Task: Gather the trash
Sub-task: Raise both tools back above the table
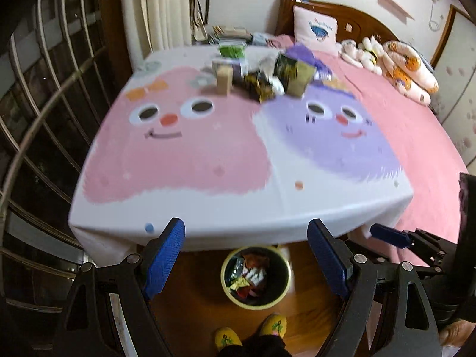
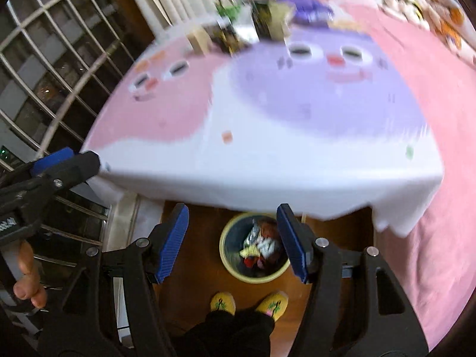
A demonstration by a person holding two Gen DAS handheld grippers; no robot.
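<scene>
Blue pads frame my left wrist view, and my left gripper (image 1: 245,260) stands released with nothing between its fingers. Through the gap, at 6 o'clock, sits the bin (image 1: 283,293), a round tub with a pale yellow rim, standing upright with its mouth facing up, on the wooden floor (image 1: 190,297) just beyond the table's near edge. Bright wrappers (image 1: 247,276) lie heaped inside it. Yellow slippers (image 1: 227,339) stand just this side of the bin.

My right gripper (image 2: 232,239) is released too, holding nothing, and it hangs over the same bin (image 2: 226,260). Its blue tip shows at 3 o'clock in the left view, beside the table's near corner.

Filling the middle of both views is the table (image 1: 238,208), under a white cloth printed with a pink face and a purple face. At its far end, toward 12 o'clock, lies the trash pile (image 1: 267,77): dark and gold foil packets, a tan upright box, something green behind. Blur hides which way each piece points, so I cannot tell its long axis.

Right of the table, from 1 to 4 o'clock, runs a pink bed (image 1: 416,136) with a wooden headboard, a pillow and soft toys. At 9 o'clock is a barred window (image 1: 44,104), dark outside, with a pale curtain (image 1: 166,6) beside it.
</scene>
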